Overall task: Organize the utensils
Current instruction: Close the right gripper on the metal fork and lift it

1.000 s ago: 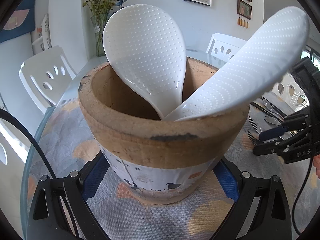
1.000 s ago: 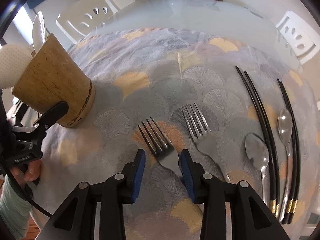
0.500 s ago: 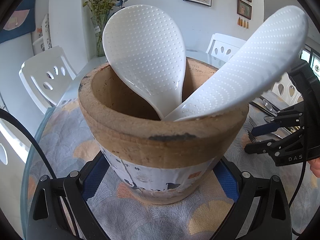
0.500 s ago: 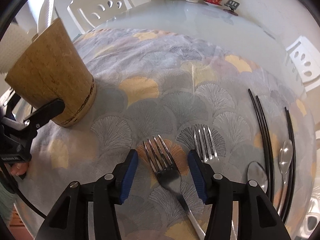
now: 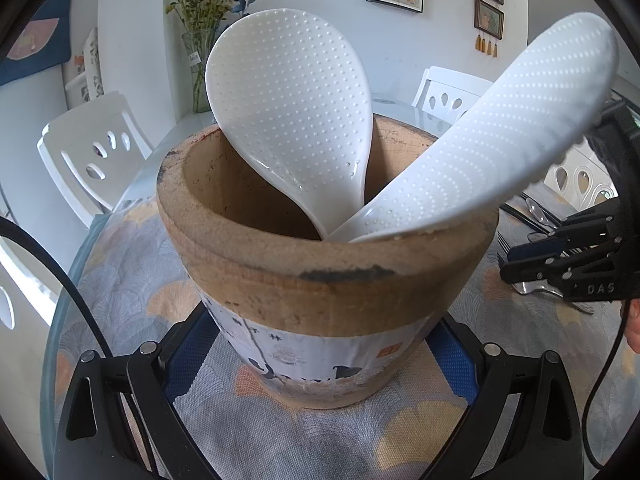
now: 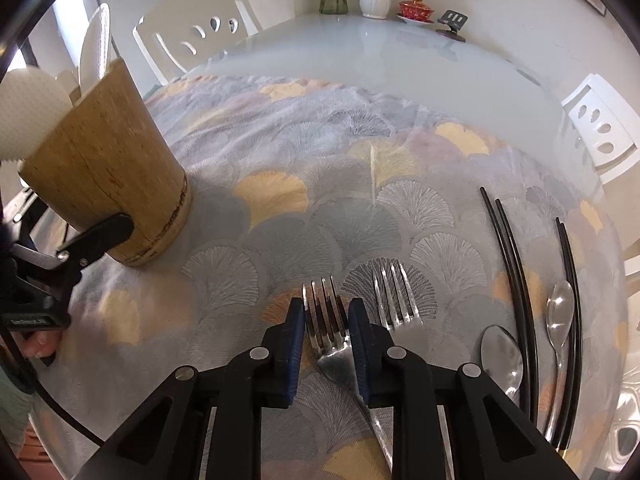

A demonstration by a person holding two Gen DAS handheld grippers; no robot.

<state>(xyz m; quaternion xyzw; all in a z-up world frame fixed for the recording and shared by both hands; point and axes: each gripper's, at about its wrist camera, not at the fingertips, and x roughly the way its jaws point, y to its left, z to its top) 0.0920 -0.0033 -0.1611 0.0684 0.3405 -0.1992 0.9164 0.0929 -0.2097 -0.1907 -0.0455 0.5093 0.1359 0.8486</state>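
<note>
The right tongs [image 6: 326, 322] have just been closing and now clench the head of a steel fork [image 6: 325, 312] lying on the patterned cloth [image 6: 280, 152] that covers the bench, their blue pads pressed against its outer tines. Just to its right lies a second fork [image 6: 394, 300], then two spoons [image 6: 502, 354] among black chopsticks [image 6: 510, 256]. The left tongs [image 5: 320, 364] grip the base of a wooden utensil holder [image 5: 320, 280] standing well to the left of the forks, pads on both sides of it; two white dimpled rice paddles [image 5: 288, 120] stand inside it, leaning apart
</note>
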